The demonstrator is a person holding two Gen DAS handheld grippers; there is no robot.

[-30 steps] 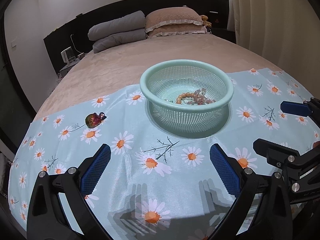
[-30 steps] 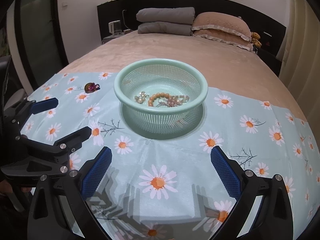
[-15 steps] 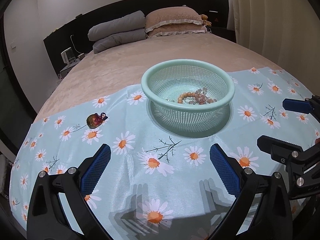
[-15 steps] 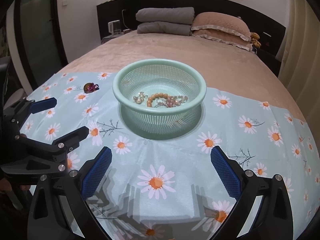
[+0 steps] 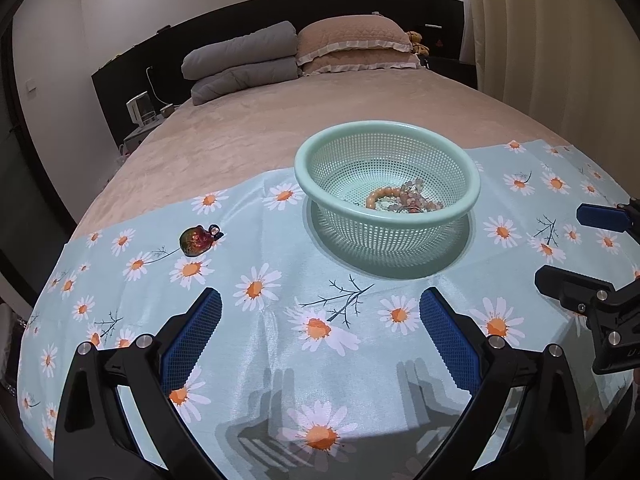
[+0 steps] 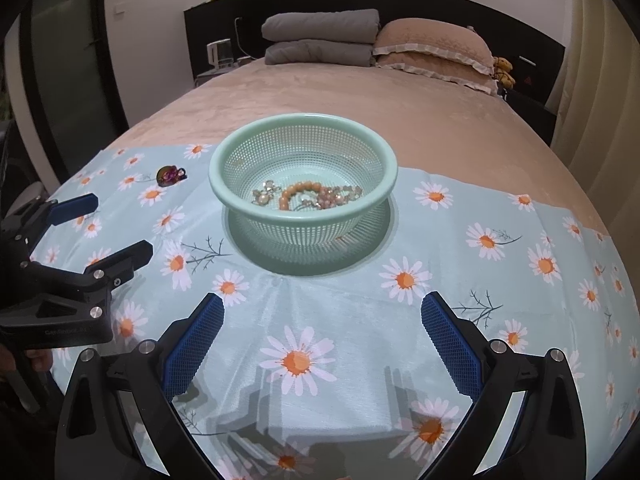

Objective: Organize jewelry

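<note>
A mint mesh basket [image 5: 387, 224] [image 6: 303, 216] stands on the daisy cloth [image 5: 280, 320] and holds a peach bead bracelet [image 5: 380, 198] [image 6: 298, 192] and other tangled jewelry [image 6: 262, 196]. An iridescent red-green brooch [image 5: 196, 241] [image 6: 170, 175] lies on the cloth to the basket's left. My left gripper [image 5: 320, 332] is open and empty, near the cloth's front, right of the brooch. My right gripper [image 6: 322, 328] is open and empty in front of the basket. Each gripper shows in the other's view [image 6: 80, 232] [image 5: 592, 248].
The cloth [image 6: 480, 280] covers the foot of a beige bed [image 5: 320, 120]. Grey folded blankets [image 5: 240, 68] and a beige pillow [image 5: 356, 46] lie at the headboard. A nightstand with a small appliance [image 5: 140, 112] stands at the left. Curtains [image 5: 540, 40] hang at the right.
Both grippers have drifted slightly; the basket and brooch have shifted a little right in the left wrist view and left in the right wrist view. Both stay open and empty.
</note>
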